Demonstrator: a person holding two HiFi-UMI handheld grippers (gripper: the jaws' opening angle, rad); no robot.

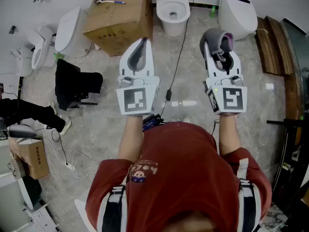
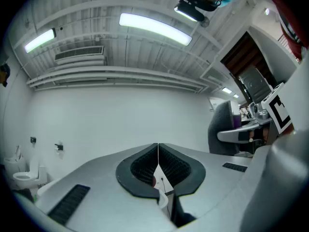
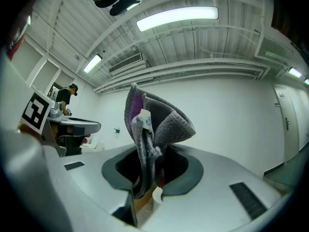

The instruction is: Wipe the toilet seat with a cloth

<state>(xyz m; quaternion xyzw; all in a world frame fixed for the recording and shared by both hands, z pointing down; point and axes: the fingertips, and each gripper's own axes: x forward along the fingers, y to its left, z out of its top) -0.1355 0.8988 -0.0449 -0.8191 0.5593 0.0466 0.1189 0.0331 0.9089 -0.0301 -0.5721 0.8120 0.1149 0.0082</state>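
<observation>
**Grey cloth in the right claw, far from the toilet**

At the far left, a small white toilet (image 1: 35,52) stands by the wall. Next to it is a bigger white toilet with its lid shut (image 1: 70,29). A black pile of fabric (image 1: 75,83) lies on the floor in front of them. A big cardboard box (image 1: 119,21) sits further right, with a blue-handled brush (image 1: 111,2) on top.

The left gripper (image 1: 141,42) is held up in the air in front of the person in the red shirt (image 1: 188,168). In the left gripper view its two dark jaws (image 2: 158,151) are pressed together, with nothing between them.

Past the left gripper, the middle toilet (image 1: 172,27) stands by the back wall with its lid up. A black cord (image 1: 177,57) runs over the floor from there toward the person. Both grippers are well apart from this toilet.

The right gripper (image 1: 223,50) is also up in the air. Its jaws pinch a grey cloth (image 1: 217,38). In the right gripper view (image 3: 149,166) the cloth (image 3: 157,124) sticks up out of the jaws, folded over, with a bit of purple and a small white tag.

Another white toilet (image 1: 237,13) stands to the right, lid shut, with a little green bottle (image 1: 212,11) beside it. Brown wooden boards (image 1: 270,45) lie at the far right.
</observation>
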